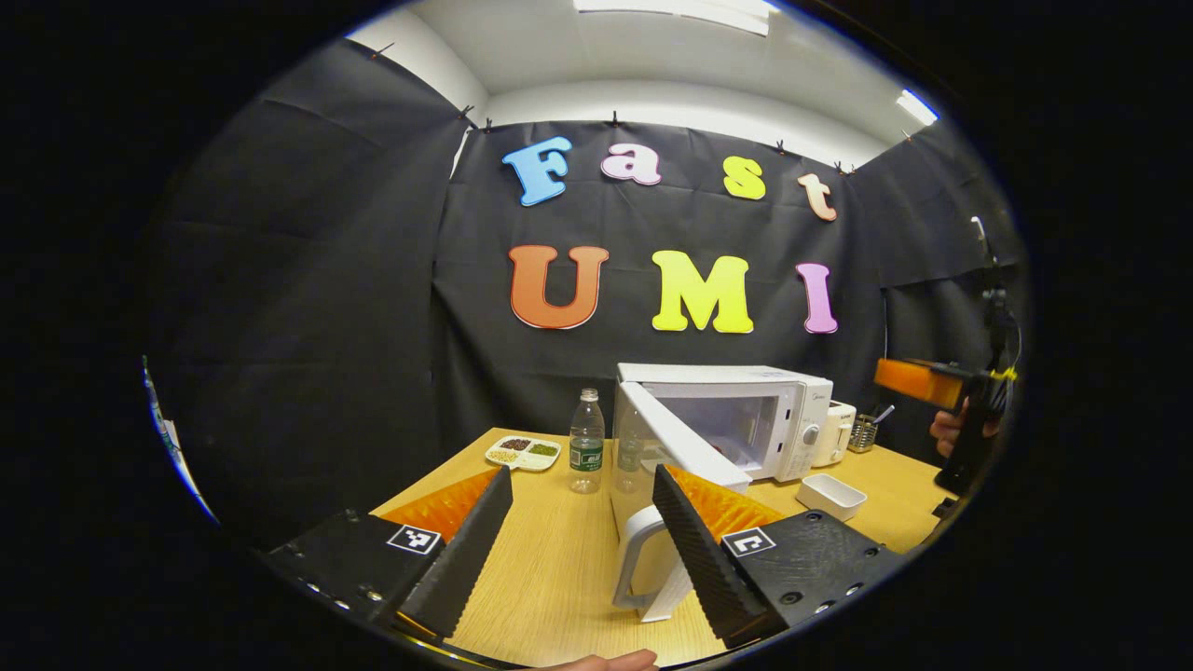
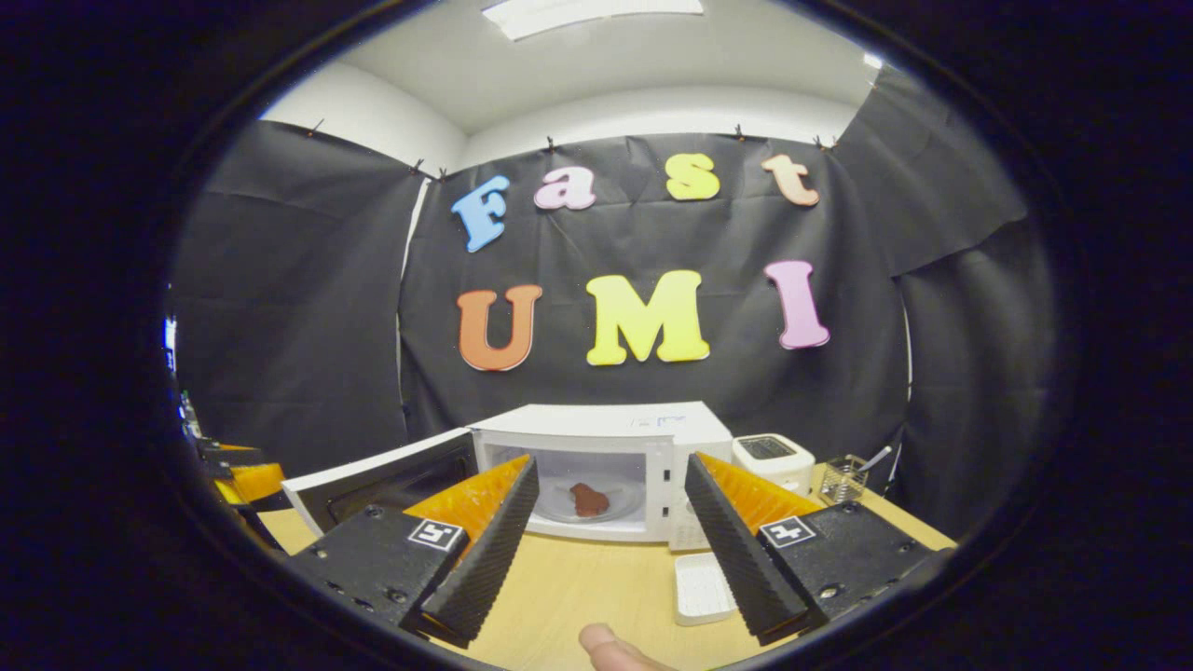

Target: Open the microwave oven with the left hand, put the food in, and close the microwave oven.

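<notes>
The white microwave (image 1: 792, 410) (image 2: 606, 424) stands at the back of the wooden table with its door (image 1: 676, 443) (image 2: 382, 480) swung open. A brown piece of food (image 2: 588, 500) lies on the glass plate inside. My left gripper (image 1: 582, 550) is open just in front of the door's edge, and the white door handle (image 1: 638, 559) sits between its fingers, close to the right one, with no grip on it. My right gripper (image 2: 606, 550) hangs open and empty in front of the cavity. It appears again, held by a hand, in the left gripper view (image 1: 932, 382).
A shallow white container (image 1: 832, 494) (image 2: 704, 587) lies on the table before the microwave. A water bottle (image 1: 586, 443) and a compartment tray of food (image 1: 524, 452) stand left of the door. A toaster (image 2: 772, 461) and wire holder (image 2: 843, 480) sit to the right.
</notes>
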A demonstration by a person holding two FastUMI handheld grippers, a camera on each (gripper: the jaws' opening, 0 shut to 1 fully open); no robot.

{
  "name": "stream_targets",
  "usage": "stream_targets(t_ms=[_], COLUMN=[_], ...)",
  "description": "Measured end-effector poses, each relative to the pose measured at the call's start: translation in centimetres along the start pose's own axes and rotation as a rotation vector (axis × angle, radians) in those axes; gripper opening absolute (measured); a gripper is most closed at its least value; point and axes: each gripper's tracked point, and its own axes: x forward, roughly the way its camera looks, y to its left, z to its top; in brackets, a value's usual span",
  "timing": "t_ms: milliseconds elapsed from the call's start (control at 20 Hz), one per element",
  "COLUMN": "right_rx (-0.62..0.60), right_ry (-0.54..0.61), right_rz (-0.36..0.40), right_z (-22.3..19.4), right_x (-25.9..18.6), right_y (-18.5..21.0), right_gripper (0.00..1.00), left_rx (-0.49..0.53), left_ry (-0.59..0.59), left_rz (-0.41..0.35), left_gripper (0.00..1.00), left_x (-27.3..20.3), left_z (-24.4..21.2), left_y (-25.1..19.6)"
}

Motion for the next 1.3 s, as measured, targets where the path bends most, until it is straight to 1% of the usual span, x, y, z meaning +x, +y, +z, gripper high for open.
stream_targets(t_ms=[50, 100, 250, 300, 350, 400, 450, 500, 550, 600, 650, 700, 750, 850, 900, 1000, 1050, 1100, 1200, 1300], right_rx=[-0.002, -0.007, -0.031, -0.039, -0.043, -0.043, -0.049, -0.065, -0.083, -0.095, -0.101, -0.106, -0.11, -0.118, -0.122, -0.137, -0.145, -0.154, -0.158, -0.163], right_ry=[-0.004, -0.01, -0.015, -0.013, -0.016, -0.014, -0.009, 0.004, 0.008, 0.004, -0.004, -0.013, -0.018, -0.024, -0.029, -0.04, -0.033, -0.026, -0.019, -0.013], right_rz=[-0.026, -0.042, -0.074, -0.07, -0.057, -0.044, -0.032, -0.025, -0.032, -0.041, -0.043, -0.039, -0.034, -0.028, -0.027, -0.029, -0.036, -0.04, -0.038, -0.035], right_z=[0.8, 1.5, 2.5, 2.5, 2.6, 2.6, 2.4, 2.0, 2.0, 2.3, 2.5, 2.8, 3.0, 3.1, 3.3, 3.4, 3.2, 2.7, 2.5, 2.3], right_x=[-1.5, -2.7, -5.9, -6.8, -7.7, -8.3, -9.0, -9.4, -9.9, -10.4, -10.9, -11.2, -11.6, -12.1, -12.2, -12.1, -12.0, -12.0, -11.9, -11.9], right_y=[-1.0, -1.5, -3.3, -3.5, -3.4, -3.4, -3.5, -3.7, -4.2, -4.7, -4.9, -4.8, -4.7, -4.6, -4.6, -4.7, -4.8, -4.9, -4.7, -4.7], right_gripper=[1.0, 1.0, 1.0, 1.0, 1.0, 0.9, 1.0, 1.0, 1.0, 1.0, 1.0, 0.9, 1.0, 1.0, 0.91, 0.9, 1.0, 0.91, 0.95, 0.95], left_rx=[0.002, 0.003, -0.008, -0.024, -0.031, -0.037, -0.048, -0.05, -0.051, -0.052, -0.058, -0.072, -0.082, -0.089, -0.086, -0.081, -0.078, -0.074, -0.073, -0.062], left_ry=[0.003, 0.003, -0.002, -0.005, -0.003, 0.01, 0.042, 0.064, 0.077, 0.06, 0.028, 0.02, 0.031, 0.07, 0.073, 0.085, 0.093, 0.099, 0.101, 0.096], left_rz=[0.008, 0.018, 0.088, 0.077, 0.051, 0.043, 0.045, 0.04, 0.048, 0.071, 0.069, 0.051, 0.052, 0.043, 0.039, 0.016, 0.002, -0.007, -0.032, -0.032], left_gripper=[0.94, 0.94, 0.94, 0.93, 0.81, 0.62, 0.43, 0.52, 0.26, 0.12, 0.0, 0.0, 0.0, 0.0, 0.0, 0.0, 0.0, 0.0, 0.0, 0.0], left_x=[-0.1, -0.4, -1.2, -1.3, -1.5, -1.3, -1.1, -0.7, -0.5, -0.8, -0.8, -0.6, -0.3, 0.1, 0.4, 1.0, 1.4, 1.7, 2.1, 2.3], left_z=[-0.4, -0.7, -1.6, -1.8, -2.2, -3.0, -4.1, -5.0, -5.5, -5.1, -4.5, -4.7, -5.1, -6.4, -6.5, -6.7, -7.1, -7.3, -7.5, -7.6], left_y=[0.3, 0.6, 2.6, 2.3, 1.8, 1.8, 2.0, 2.3, 2.5, 3.3, 3.3, 3.0, 2.8, 2.4, 2.3, 1.5, 0.9, 0.5, -0.6, -1.2])
